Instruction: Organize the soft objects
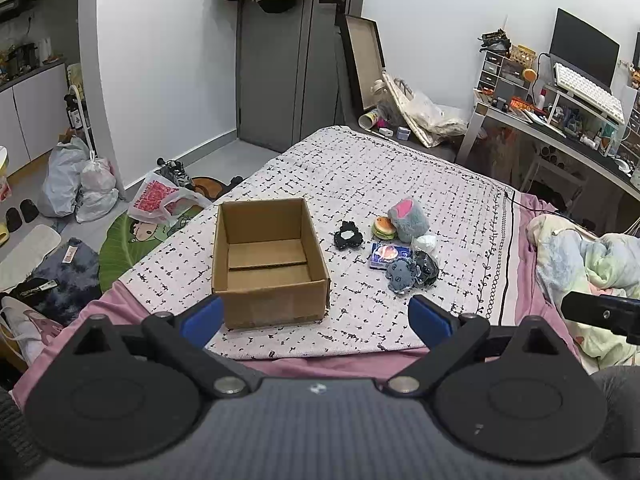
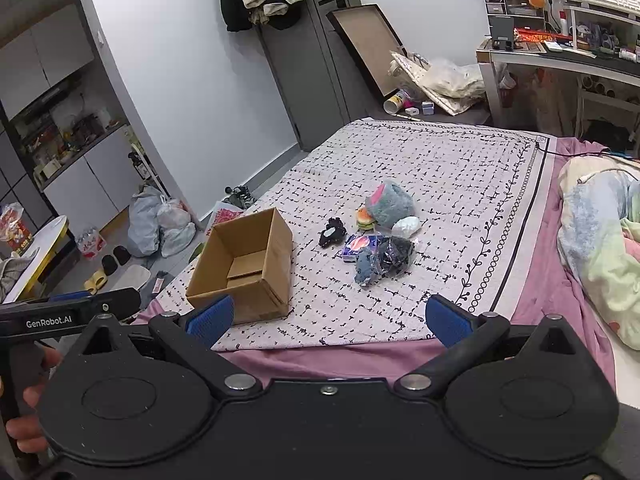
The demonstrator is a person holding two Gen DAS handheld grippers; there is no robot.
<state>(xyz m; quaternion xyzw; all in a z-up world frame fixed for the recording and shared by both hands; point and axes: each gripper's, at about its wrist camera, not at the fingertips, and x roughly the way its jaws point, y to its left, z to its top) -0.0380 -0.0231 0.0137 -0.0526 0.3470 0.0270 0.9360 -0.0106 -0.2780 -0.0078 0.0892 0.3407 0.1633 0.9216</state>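
Note:
An open, empty cardboard box (image 1: 267,258) (image 2: 244,264) stands on the patterned blanket (image 1: 400,184) on the bed. To its right lies a cluster of soft things: a grey plush with a pink ear (image 1: 409,219) (image 2: 390,204), a burger toy (image 1: 384,227), a black scrunchie (image 1: 348,235) (image 2: 332,233), a blue packet (image 1: 386,254), a blue octopus plush (image 1: 401,274) (image 2: 366,268), a bagged black item (image 1: 426,266) and a white item (image 2: 406,226). My left gripper (image 1: 316,320) is open and empty, near the bed's front edge. My right gripper (image 2: 330,322) is open and empty too.
A crumpled duvet (image 1: 592,264) lies at the bed's right. Bags (image 1: 80,184), shoes and mats cover the floor at the left. A desk (image 1: 560,128) with monitor and keyboard stands at the back right. A grey door (image 1: 276,80) is beyond the bed.

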